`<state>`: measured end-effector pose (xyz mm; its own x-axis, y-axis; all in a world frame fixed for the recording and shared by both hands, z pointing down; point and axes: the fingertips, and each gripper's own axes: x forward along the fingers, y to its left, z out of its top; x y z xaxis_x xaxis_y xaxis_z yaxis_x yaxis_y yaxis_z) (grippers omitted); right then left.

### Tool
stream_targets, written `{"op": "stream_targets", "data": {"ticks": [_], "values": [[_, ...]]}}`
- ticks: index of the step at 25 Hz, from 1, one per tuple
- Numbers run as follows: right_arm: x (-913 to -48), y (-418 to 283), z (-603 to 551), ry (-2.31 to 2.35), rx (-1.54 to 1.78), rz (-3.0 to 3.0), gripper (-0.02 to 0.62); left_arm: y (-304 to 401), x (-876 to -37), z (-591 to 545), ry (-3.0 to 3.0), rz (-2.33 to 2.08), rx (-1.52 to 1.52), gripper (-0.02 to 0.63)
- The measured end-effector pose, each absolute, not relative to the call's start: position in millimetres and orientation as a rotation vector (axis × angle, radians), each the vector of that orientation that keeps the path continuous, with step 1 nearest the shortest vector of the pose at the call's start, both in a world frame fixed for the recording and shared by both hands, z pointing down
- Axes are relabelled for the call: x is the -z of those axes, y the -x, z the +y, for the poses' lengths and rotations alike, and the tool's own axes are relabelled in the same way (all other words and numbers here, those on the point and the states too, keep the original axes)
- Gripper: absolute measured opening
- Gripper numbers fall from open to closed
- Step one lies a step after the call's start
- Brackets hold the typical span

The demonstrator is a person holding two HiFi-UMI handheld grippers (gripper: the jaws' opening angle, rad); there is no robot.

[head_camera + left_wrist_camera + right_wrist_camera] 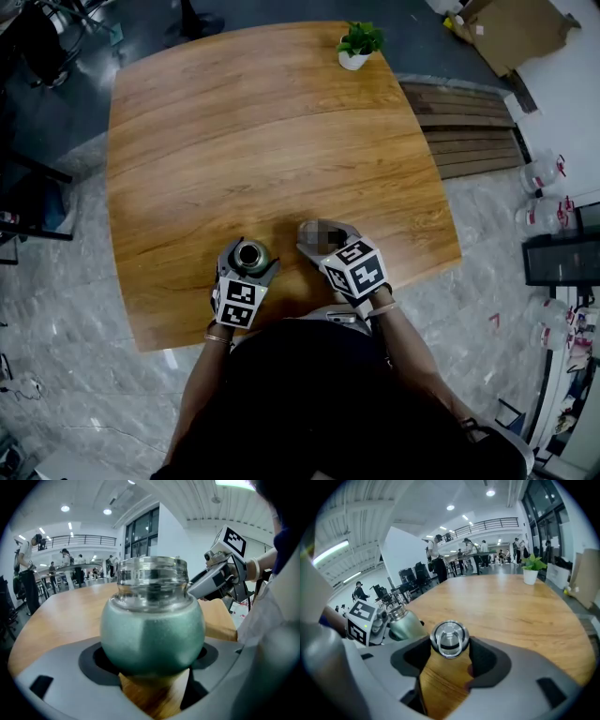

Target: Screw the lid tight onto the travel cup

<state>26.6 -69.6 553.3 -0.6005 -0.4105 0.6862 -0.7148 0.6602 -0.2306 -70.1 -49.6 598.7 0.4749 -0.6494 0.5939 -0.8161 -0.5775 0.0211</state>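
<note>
At the bottom middle of the head view, the left claw (pixel 247 264) is closed around the round, shiny green metal travel cup (pixel 152 634). The cup is hugged at its fat belly and seems to stand near the table's close edge. Just to its right, the right claw (pixel 328 246) is closed on the small round silver lid with a ring on top (pixel 449 639), which is pinched at its two sides. The lid and the cup are near each other but apart. The cup's mouth is open, so the lid is not on yet.

The step in hand is judged to be bringing the lid over the mouth. The cup should be held still and upright. The lid should be set down flat on the neck, not tipped. It should be turned softly at first, so the ridges catch, and turned hard only after that. A crooked lid could get stuck.

The cup's belly looks smooth with a fine sparkle, so it might slip in the claw. Its neck is glossy and see-through or silvery, with ridges running around it. The lid looks hard and bright like a mirror.

Farther up, the wide brown wooden table (pixel 234 122) is seen, with long wavy lines and rounded corners. At the top right of it, a small green plant in a white pot (pixel 358 44) is seen. Around the table, a grey, shiny, stone-like floor (pixel 84 375) is spread.
</note>
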Motion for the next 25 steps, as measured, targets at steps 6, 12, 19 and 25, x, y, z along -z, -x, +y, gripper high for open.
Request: {"op": "stream_targets", "data": {"ticks": [6, 12, 19, 25], "values": [[-486, -6, -72, -0.823, -0.530, -2.415, 0.272, 57, -566, -63, -2.460, -1.183, -0.910, 0.402], [-416, 10, -69, -0.779, -0.411, -2.536, 0.271, 35, -529, -75, -2.551, -1.111, -1.006, 0.402], [-366, 14, -61, -0.736, -0.271, -2.550, 0.272, 13, -486, -87, -2.625, -1.065, -1.072, 0.402], [-363, 9, -52, -0.671, -0.212, -2.490, 0.272, -2, -473, -81, -2.675, -1.014, -1.172, 0.402]]}}
